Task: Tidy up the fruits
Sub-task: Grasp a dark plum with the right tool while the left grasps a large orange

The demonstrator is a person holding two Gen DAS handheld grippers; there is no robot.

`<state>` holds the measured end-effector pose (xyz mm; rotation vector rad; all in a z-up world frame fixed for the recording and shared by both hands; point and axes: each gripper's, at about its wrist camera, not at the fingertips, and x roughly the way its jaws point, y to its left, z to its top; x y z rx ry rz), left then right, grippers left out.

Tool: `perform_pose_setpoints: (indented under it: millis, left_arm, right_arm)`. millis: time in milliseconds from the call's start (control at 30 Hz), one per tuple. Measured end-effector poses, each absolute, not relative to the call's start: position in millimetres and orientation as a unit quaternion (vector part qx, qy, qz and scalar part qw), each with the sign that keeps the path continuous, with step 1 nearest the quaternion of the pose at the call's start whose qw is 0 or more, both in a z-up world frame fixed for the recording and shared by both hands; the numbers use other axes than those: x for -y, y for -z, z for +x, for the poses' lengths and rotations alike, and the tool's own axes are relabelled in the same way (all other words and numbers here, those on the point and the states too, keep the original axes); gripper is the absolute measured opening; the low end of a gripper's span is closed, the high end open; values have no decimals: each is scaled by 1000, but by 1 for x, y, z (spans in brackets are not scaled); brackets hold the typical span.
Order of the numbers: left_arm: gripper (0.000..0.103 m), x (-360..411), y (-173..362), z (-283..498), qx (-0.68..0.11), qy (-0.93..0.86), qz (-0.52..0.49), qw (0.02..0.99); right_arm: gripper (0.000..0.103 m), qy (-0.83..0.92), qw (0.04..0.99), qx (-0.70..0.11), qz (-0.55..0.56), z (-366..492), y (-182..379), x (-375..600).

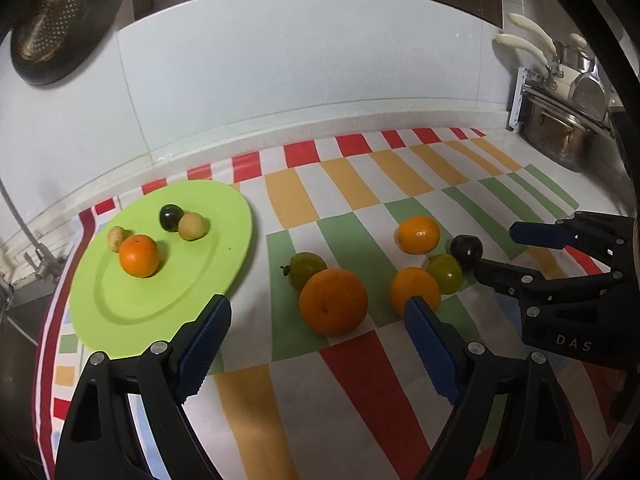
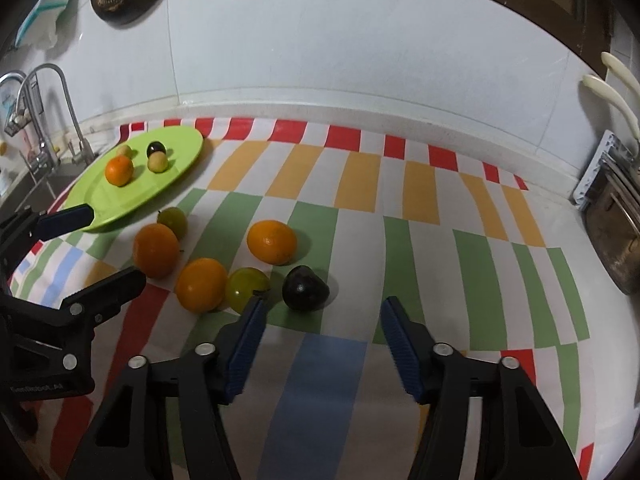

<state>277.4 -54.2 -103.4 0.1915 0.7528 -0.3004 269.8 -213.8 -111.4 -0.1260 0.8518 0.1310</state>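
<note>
Both my grippers, left [image 1: 318,312] and right [image 2: 322,316], hang spread and empty; next I'd pinch the dark plum [image 2: 305,288] for the green plate [image 2: 182,160] far left.

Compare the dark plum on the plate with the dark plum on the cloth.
The plum on the plate sits on the green plate, touching a yellowish fruit; the plum on the cloth lies on the striped cloth, touching nothing. The latter lies nearer the right gripper. Both are dark and glossy.

right gripper [image 2: 322,306] jaws apart | dark plum [image 2: 305,288] just ahead
</note>
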Motion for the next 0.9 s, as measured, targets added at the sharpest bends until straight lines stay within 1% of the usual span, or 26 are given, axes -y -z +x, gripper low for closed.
perform_pose_setpoints:
  millis: [133, 300, 400, 467, 500, 567, 667, 767, 900]
  left_arm:
    - [80, 59, 108, 285, -368, 153, 98, 912]
    - [71, 61, 114, 295, -380, 159, 95, 906]
    - [64, 62, 117, 299, -387, 168, 89, 902]
    - [57, 63, 118, 301, -391, 170, 88, 900]
    - [56, 63, 119, 301, -393, 172, 86, 899]
    - [47, 63, 121, 304, -400, 176, 82, 896]
    - [41, 64, 122, 305, -402, 178, 78, 895]
    - [40, 64, 122, 305, -402, 180, 77, 894]
    - [40, 64, 119, 302, -404, 184, 73, 893]
  right_arm:
    - [56, -70, 905, -415, -64, 275, 117, 214]
    - [51, -73, 903, -418, -66, 283, 119, 216]
    - [51, -80, 902, -420, -67, 287, 120, 216]
    - [50, -84, 900, -422, -70, 288, 122, 213]
    - [48, -87, 899, -423, -70, 289, 122, 213]
    - [43, -91, 897, -428, -67, 291, 124, 211]
    - [34, -94, 894, -434, -61, 292, 128, 211]
    - [28, -95, 895, -432, -57, 291, 127, 211]
    - [28, -93, 898, -427, -51, 287, 123, 210]
